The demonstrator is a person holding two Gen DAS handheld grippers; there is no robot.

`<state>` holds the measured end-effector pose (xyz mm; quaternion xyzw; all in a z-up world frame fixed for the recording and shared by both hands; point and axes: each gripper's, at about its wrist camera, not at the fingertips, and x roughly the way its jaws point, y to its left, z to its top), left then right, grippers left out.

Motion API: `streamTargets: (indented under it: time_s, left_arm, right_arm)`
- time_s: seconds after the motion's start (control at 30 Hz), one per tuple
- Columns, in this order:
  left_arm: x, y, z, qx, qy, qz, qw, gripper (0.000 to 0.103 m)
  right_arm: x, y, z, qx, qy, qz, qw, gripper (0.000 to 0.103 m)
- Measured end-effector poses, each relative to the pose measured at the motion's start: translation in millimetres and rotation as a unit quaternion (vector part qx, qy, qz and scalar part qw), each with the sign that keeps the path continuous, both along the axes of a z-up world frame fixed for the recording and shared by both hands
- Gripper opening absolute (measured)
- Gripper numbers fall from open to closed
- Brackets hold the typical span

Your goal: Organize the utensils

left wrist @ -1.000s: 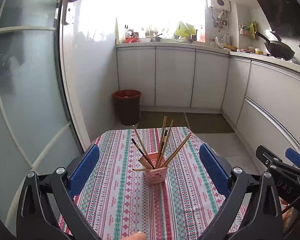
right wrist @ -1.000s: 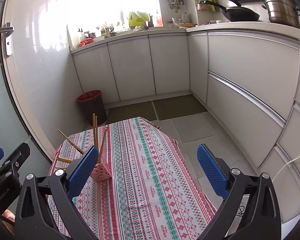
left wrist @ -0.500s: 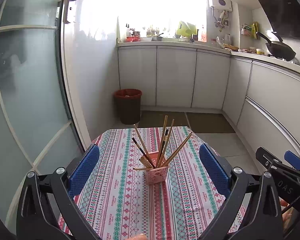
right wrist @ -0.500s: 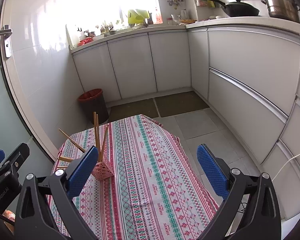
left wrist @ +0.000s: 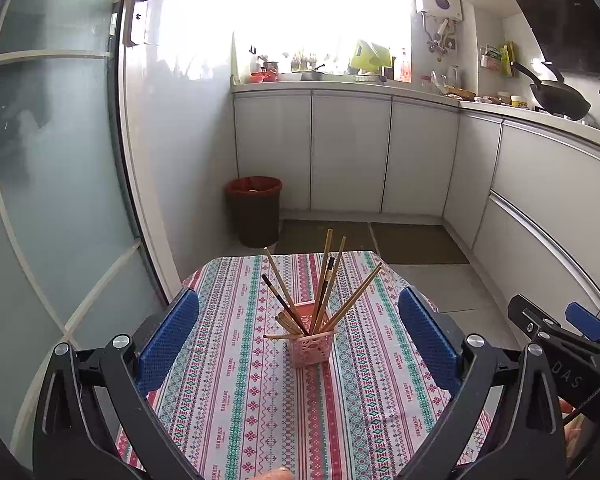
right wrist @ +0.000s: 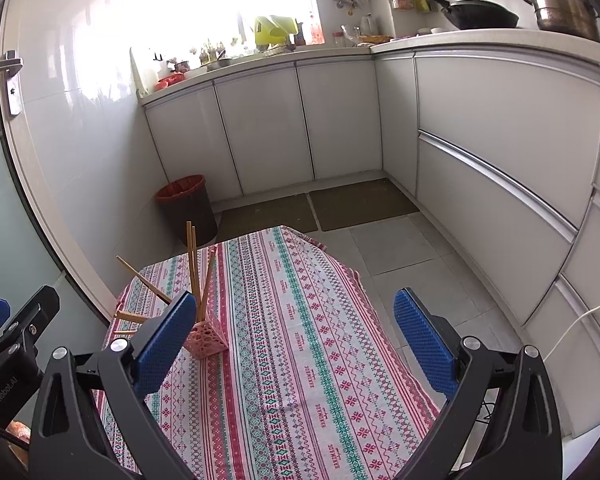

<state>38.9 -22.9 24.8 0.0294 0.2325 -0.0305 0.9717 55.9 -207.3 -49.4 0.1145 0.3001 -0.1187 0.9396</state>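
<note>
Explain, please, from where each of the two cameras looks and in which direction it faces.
Left wrist: sits behind the open left tool, faces straight over the patterned striped tablecloth at the pink perforated plastic basket of wooden chopsticks; the right tool shows at its right edge.
Right wrist: sits behind the open right tool, faces along the tablecloth's right half toward the white cabinets; the left tool shows at its left edge.
Shared: basket, tablecloth, red-rimmed dark bin, cabinets.
</note>
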Motion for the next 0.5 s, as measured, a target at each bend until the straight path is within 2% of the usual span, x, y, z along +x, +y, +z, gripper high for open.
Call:
streamTargets:
  time_s: [0.5]
  left_arm:
    - [0.1,-0.4,-0.6,-0.001,0.001,0.0,1.0,0.096]
  right_arm:
    - [-0.1,-1.0,0.0,-0.001,0.002,0.0,1.0,0.096]
